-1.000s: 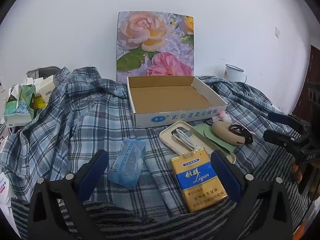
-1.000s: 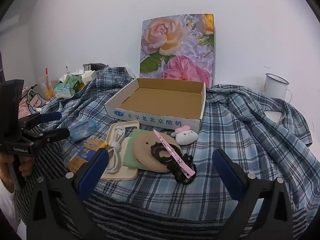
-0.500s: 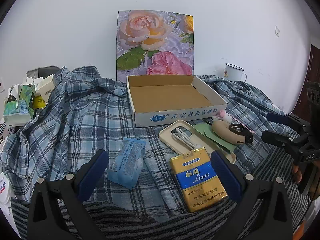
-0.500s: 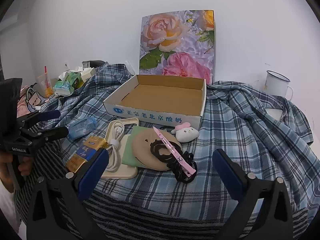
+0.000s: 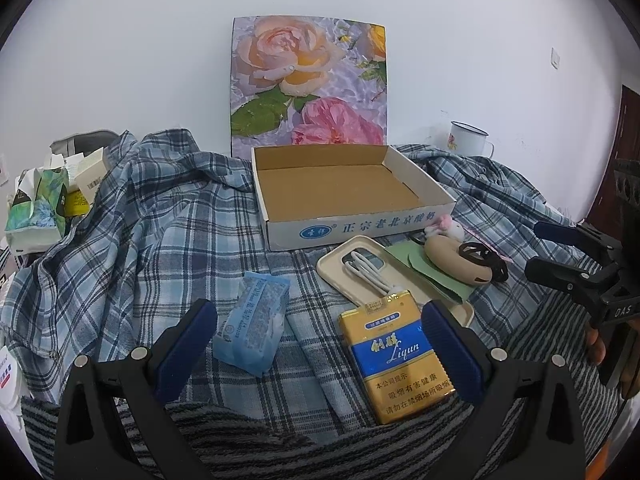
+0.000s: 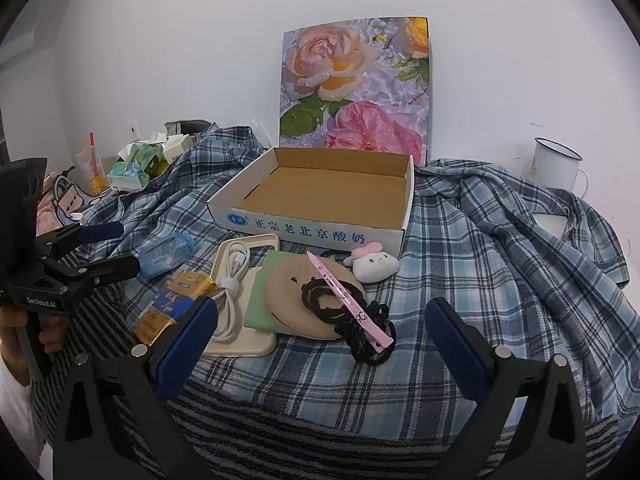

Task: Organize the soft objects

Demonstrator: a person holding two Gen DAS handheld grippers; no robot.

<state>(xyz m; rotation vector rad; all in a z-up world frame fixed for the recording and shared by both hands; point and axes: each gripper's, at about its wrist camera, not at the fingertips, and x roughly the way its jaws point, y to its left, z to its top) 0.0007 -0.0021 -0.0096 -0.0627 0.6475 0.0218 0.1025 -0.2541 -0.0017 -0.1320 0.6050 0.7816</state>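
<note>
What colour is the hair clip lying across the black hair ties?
Pink, with small printed figures; the hair clip over the hair ties shows best in the right wrist view.

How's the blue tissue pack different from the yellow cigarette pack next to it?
The blue tissue pack is a soft, crinkled plastic pouch; the yellow cigarette pack is a rigid, sharp-edged box. The tissue pack lies alone; the cigarette pack overlaps the cream phone case. Both lie flat on the plaid cloth.
</note>
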